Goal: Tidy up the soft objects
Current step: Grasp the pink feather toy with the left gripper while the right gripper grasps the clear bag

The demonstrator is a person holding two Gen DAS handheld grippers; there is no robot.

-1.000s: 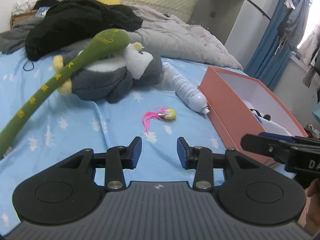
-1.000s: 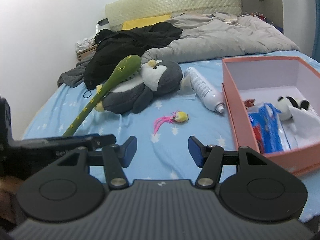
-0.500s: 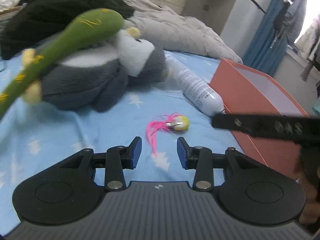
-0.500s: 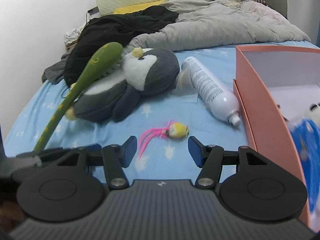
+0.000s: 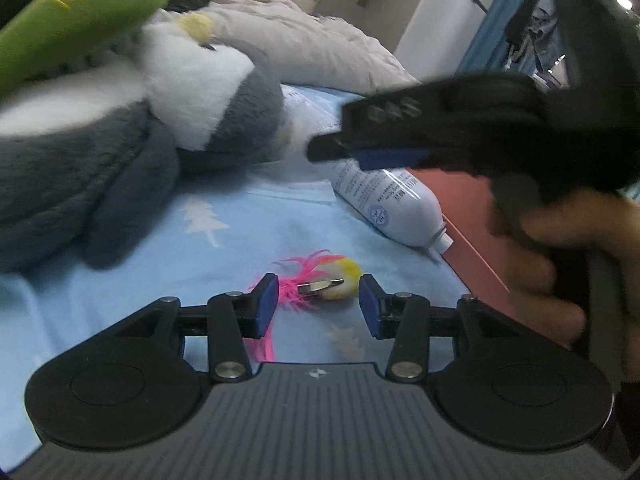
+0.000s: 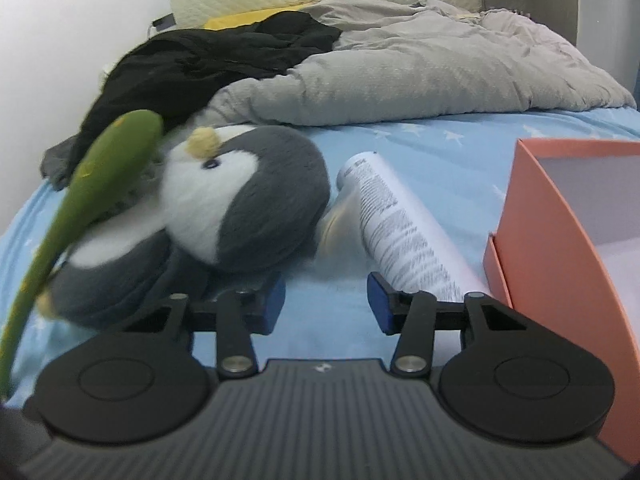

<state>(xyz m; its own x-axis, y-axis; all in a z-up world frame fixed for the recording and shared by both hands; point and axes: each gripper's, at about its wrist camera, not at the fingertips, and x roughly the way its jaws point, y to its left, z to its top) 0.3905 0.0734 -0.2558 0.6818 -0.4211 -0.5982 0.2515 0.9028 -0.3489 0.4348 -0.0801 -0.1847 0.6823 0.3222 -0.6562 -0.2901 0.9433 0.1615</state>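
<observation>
A grey and white penguin plush (image 5: 120,128) (image 6: 240,204) lies on the blue bed sheet (image 5: 240,236), with a long green plush (image 5: 76,20) (image 6: 96,184) across it. A small yellow toy with pink feathers (image 5: 336,278) lies just ahead of my left gripper (image 5: 318,306), which is open and empty. My right gripper (image 6: 326,300) is open and empty, between the penguin and a white bottle (image 6: 400,228); it also shows in the left wrist view (image 5: 380,148). An orange box (image 6: 560,216) stands at the right.
A grey duvet (image 6: 420,72) and black clothes (image 6: 208,56) lie piled at the head of the bed. The white bottle (image 5: 392,204) lies against the box's side (image 5: 472,216). Blue curtains (image 5: 492,28) hang at the far right.
Both grippers have moved forward over the bed. The left is now at the feather toy. The right has passed the toy and is close to the penguin and the bottle.
</observation>
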